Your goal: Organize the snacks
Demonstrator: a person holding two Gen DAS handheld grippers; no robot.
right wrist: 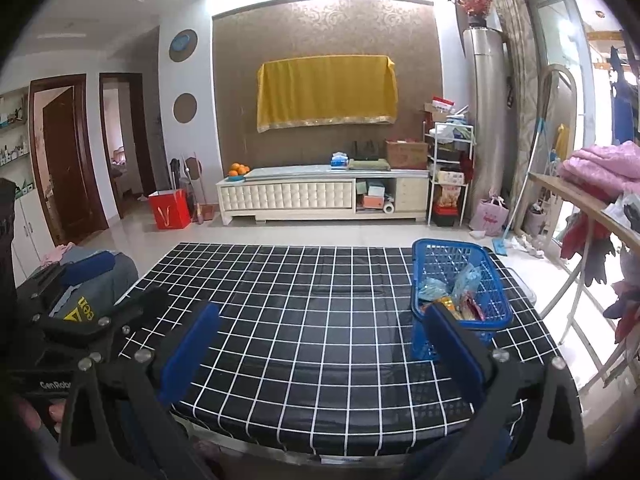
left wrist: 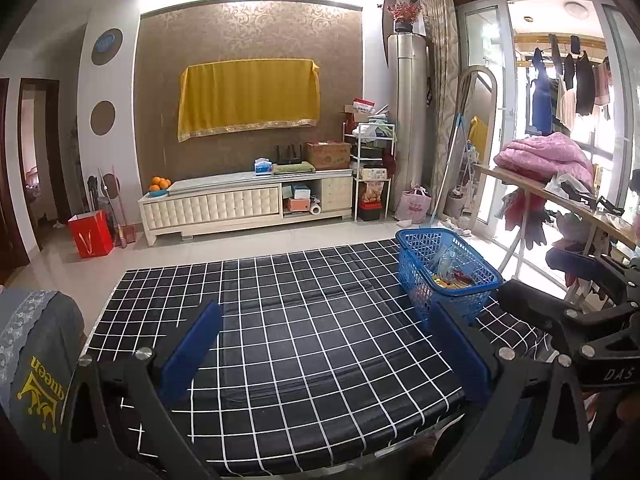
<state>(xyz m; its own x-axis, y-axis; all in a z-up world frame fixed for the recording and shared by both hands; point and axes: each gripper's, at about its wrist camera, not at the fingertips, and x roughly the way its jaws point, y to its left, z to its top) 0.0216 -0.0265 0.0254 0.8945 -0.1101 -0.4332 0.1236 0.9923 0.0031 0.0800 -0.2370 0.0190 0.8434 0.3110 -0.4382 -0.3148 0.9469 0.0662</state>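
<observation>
A blue plastic basket (left wrist: 412, 264) (right wrist: 448, 242) stands on the right side of a table covered in black cloth with a white grid (left wrist: 320, 280) (right wrist: 300, 280). Several snack packets (left wrist: 452, 276) (right wrist: 452, 292) lie inside it. My left gripper (left wrist: 326, 344) hovers open over the near middle of the cloth, with nothing between its blue pads. My right gripper (right wrist: 324, 344) is also open and empty, its right finger just in front of the basket's near corner. No snack lies on the cloth in view.
A grey cover printed "queen" (left wrist: 36, 360) (right wrist: 92, 280) sits at the table's left edge. Right of the table stands a wooden rack holding a pink quilt (left wrist: 548, 156) (right wrist: 600, 164). A white TV cabinet (left wrist: 240, 200) and a red bag (left wrist: 90, 234) are beyond.
</observation>
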